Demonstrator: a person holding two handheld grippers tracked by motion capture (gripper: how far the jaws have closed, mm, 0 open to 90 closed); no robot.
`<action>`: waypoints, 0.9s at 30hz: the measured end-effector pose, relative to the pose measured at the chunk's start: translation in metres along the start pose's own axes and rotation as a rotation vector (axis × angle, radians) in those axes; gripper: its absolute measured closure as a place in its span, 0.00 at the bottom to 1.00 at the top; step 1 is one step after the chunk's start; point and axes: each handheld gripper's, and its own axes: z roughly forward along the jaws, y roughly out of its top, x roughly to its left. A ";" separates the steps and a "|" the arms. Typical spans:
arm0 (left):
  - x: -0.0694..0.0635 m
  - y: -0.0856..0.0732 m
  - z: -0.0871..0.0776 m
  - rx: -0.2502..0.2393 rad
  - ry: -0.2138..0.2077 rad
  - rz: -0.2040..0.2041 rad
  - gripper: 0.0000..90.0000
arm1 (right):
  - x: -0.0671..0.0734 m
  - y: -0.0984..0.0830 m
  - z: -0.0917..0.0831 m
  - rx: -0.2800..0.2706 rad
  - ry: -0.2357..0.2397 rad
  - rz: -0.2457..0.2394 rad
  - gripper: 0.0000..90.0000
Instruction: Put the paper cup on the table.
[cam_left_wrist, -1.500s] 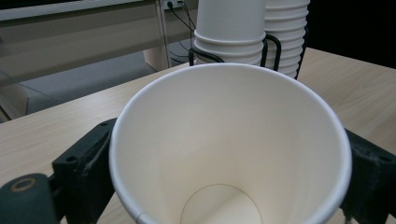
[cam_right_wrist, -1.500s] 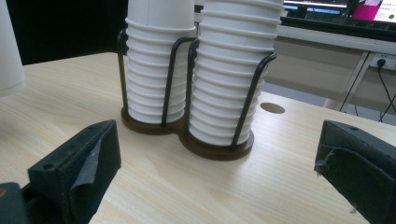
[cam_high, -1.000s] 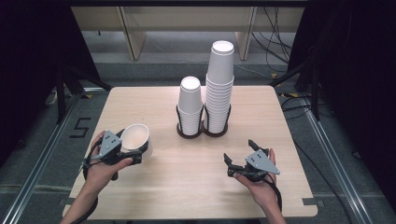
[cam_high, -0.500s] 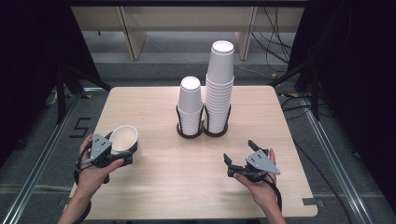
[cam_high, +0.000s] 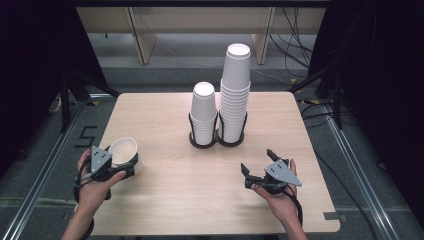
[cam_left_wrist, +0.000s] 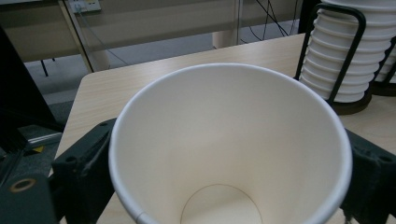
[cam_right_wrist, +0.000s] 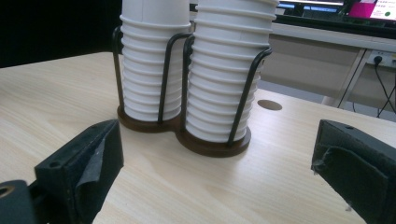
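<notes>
The one sign that can be read is a large dark numeral "5" (cam_high: 86, 136), marked on the grey floor (cam_high: 45, 165) just off the left edge of the tabletop (cam_high: 165, 115), seen in the high view. In the right gripper view, a screen (cam_right_wrist: 373, 8) at the top right corner shows a pink panel with a small green mark, but its writing is too small and blurred to make out. The paper cup (cam_left_wrist: 233, 140) in the left gripper view is plain white, with no print or brand on it.
</notes>
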 end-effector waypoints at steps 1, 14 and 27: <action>0.001 -0.001 0.000 0.000 0.005 -0.004 0.09 | 0.000 -0.001 -0.001 0.007 -0.008 0.001 0.03; 0.006 -0.006 0.003 0.027 0.040 -0.018 0.09 | -0.005 0.000 -0.003 -0.007 -0.022 0.005 0.04; 0.008 -0.015 0.006 0.050 0.041 -0.047 0.07 | -0.005 -0.001 -0.004 0.000 -0.023 0.008 0.04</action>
